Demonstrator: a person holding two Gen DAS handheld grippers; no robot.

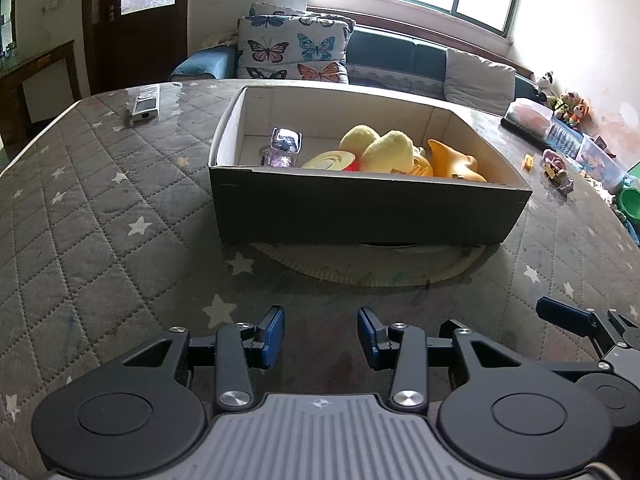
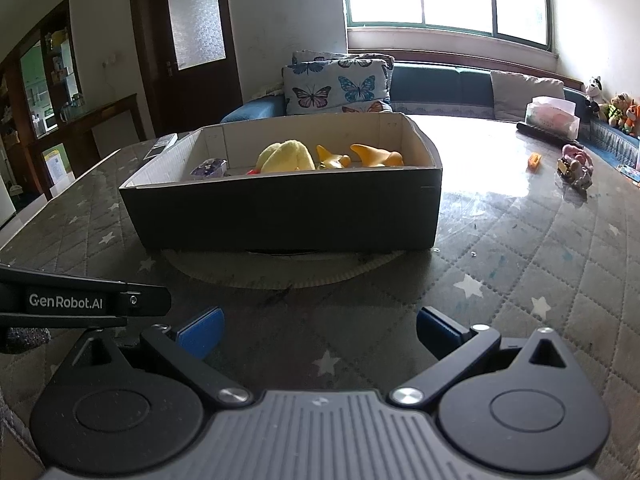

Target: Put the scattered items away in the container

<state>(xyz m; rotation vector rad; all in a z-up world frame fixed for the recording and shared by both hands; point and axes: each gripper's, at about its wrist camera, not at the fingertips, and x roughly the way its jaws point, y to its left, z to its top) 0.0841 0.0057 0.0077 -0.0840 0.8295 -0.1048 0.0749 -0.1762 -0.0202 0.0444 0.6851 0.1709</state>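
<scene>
Filled box (image 1: 360,216) (perhaps toys), grippers empty.

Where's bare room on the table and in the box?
Free: the quilted cover between the box and remote, and the strip between both grippers and the box. Inside, the corner behind the glass bottle is bare. Crowded: the box's right half with yellow toys, and the table's right edge, small toys.

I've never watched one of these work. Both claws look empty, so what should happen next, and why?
Probably the right gripper swings right toward the small toys on the table. Both grippers are open and empty, the left gripper too, and those toys lie outside the box.
</scene>
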